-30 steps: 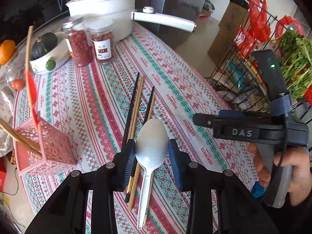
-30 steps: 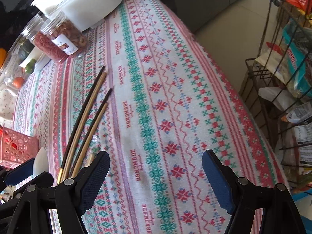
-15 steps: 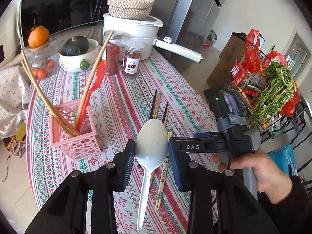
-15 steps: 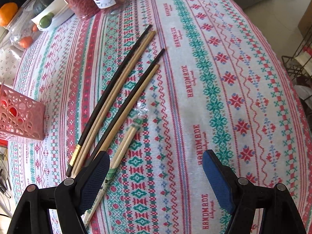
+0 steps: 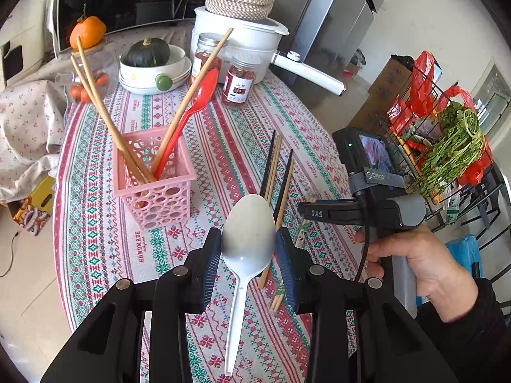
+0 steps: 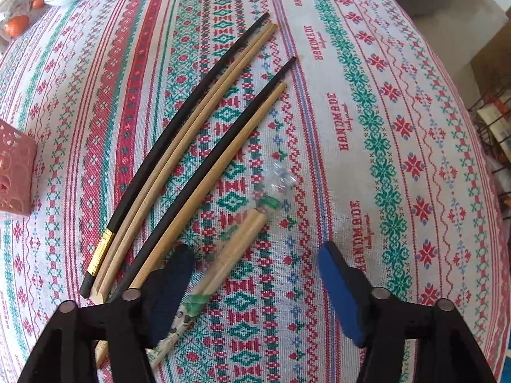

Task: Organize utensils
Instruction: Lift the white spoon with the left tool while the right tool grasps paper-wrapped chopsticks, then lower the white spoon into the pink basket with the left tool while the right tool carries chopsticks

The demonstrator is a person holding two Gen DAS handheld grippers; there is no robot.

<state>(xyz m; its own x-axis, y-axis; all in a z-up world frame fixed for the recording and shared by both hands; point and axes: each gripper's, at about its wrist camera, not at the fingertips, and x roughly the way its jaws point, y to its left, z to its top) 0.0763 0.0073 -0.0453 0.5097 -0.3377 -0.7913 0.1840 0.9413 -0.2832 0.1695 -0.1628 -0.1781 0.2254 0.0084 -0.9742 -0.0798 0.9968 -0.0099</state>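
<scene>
The left tool grips a white spoon above the patterned tablecloth.

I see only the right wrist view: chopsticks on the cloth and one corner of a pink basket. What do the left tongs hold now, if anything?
Observer: The left tongs are shut on a white spoon, gripped by its bowl, with the handle pointing back toward the camera.
Operator: Is something inside the pink basket?
Observer: Yes. The pink basket holds a red spoon and long wooden chopsticks, all leaning against its rim.
</scene>
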